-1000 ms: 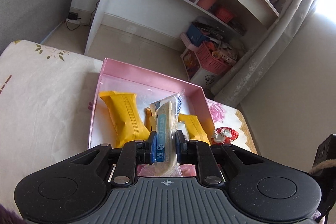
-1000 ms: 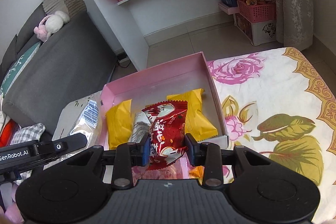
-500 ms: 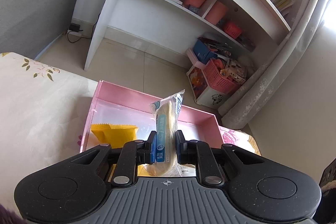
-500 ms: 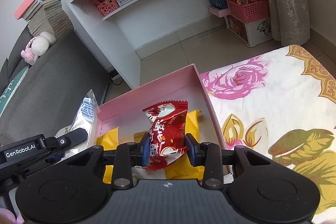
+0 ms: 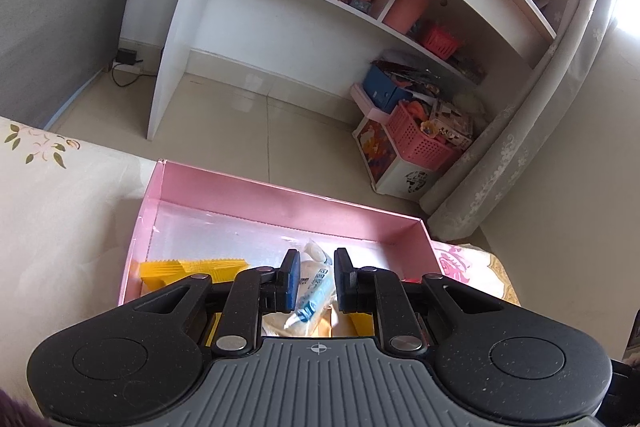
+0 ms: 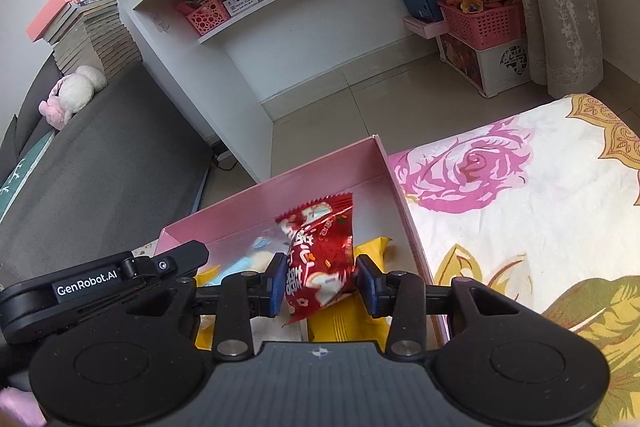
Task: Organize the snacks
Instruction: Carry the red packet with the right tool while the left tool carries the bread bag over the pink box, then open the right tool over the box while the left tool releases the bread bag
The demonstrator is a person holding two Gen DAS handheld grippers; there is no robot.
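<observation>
Over the pink box [image 5: 280, 203], the left gripper [image 5: 317, 281] pinches a soft clear packet [image 5: 314, 287] mid-body. In the right view, the right gripper [image 6: 320, 281], its jaws just easing apart, grips a light, crinkly red packet [image 6: 320, 251] by its middle.

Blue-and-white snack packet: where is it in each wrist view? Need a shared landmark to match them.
Left wrist: the blue-and-white packet sits low centre, leaning between the jaws of the left gripper, over the pink box.
Right wrist: the packet is lower left, inside the box, partly hidden behind the left gripper's black body.
Shared landmark: the pink box's far wall.
</observation>
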